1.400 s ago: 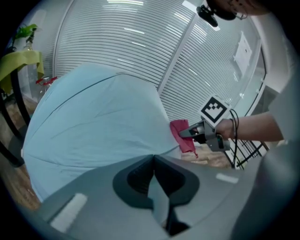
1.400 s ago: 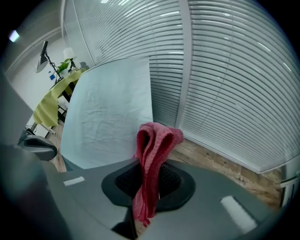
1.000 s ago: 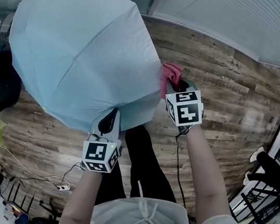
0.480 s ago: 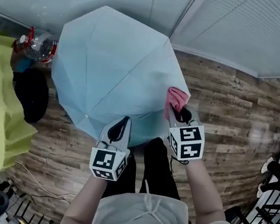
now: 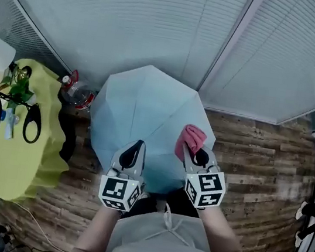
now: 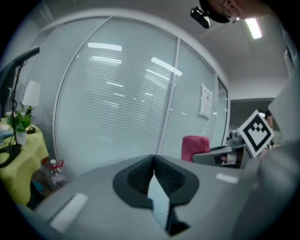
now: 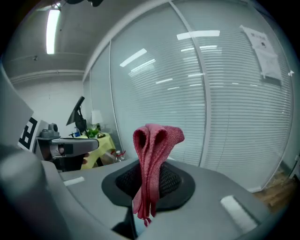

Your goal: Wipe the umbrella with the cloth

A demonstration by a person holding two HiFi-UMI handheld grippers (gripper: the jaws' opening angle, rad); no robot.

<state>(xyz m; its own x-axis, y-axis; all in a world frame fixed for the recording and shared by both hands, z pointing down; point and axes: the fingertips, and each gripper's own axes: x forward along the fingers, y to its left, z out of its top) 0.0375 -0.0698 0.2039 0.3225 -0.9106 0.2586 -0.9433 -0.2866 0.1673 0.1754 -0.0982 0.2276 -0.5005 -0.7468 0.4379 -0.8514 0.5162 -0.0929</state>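
Umbrella (image 5: 140,105) edge still in left tool (image 5: 134,148) — cloth (image 5: 191,138) now further onto it.

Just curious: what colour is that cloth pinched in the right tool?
The cloth is pinkish red, seen best in the right gripper view.

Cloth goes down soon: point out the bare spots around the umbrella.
Bare wood floor right of the umbrella, up to the blinds. The yellow table is free in its near half; its far end is crowded, a bottle beside it.
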